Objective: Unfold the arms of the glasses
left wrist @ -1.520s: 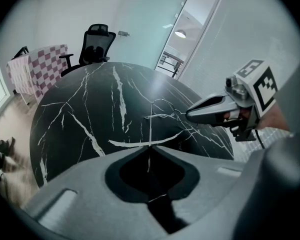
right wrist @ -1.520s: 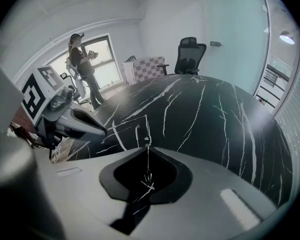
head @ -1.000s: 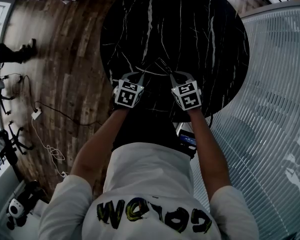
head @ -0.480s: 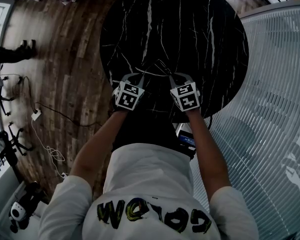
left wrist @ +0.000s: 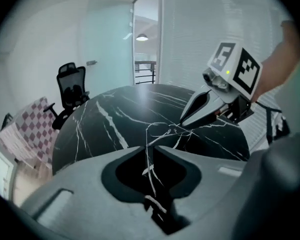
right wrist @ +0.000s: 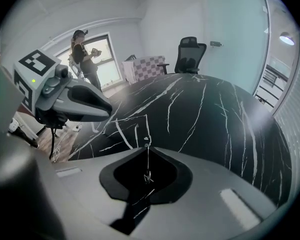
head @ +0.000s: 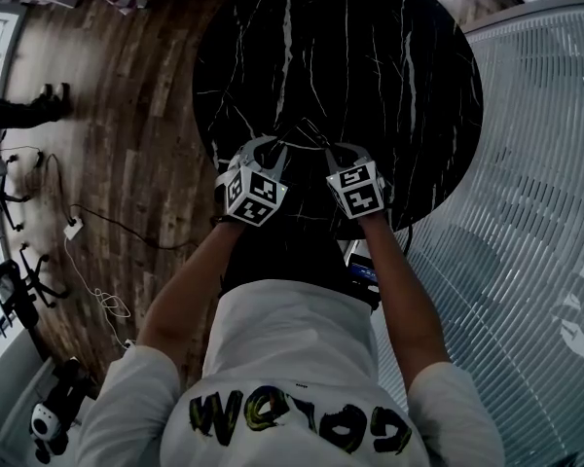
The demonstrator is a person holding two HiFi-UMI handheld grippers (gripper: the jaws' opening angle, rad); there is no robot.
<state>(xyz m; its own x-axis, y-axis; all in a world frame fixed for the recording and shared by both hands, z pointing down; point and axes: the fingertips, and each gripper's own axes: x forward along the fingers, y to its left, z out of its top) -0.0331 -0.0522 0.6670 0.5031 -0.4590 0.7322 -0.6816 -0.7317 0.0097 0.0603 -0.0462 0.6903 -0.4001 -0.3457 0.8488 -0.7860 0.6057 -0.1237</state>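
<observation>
Thin wire-framed glasses (left wrist: 166,131) hang just above the round black marble table (head: 370,47) between my two grippers. In the left gripper view one thin arm runs through the narrow slit between the tips of my left gripper (left wrist: 150,147). Its jaws are opening, and a slim gap shows beside the wire. My right gripper (right wrist: 147,145) is shut on the glasses' wire (right wrist: 147,158), which runs down into its hollow. In the head view my left gripper (head: 276,148) and right gripper (head: 333,150) stand close together near the table's front edge, and the glasses barely show there.
A black office chair (left wrist: 70,86) and a checked cloth (left wrist: 27,129) stand beyond the table. A person (right wrist: 85,54) stands by the window. Cables (head: 88,261) lie on the wood floor at left. A white ribbed wall (head: 535,163) curves along the right.
My left gripper has risen a little and rolled, so its marker cube now sits tilted. The right gripper has stayed where it was.
</observation>
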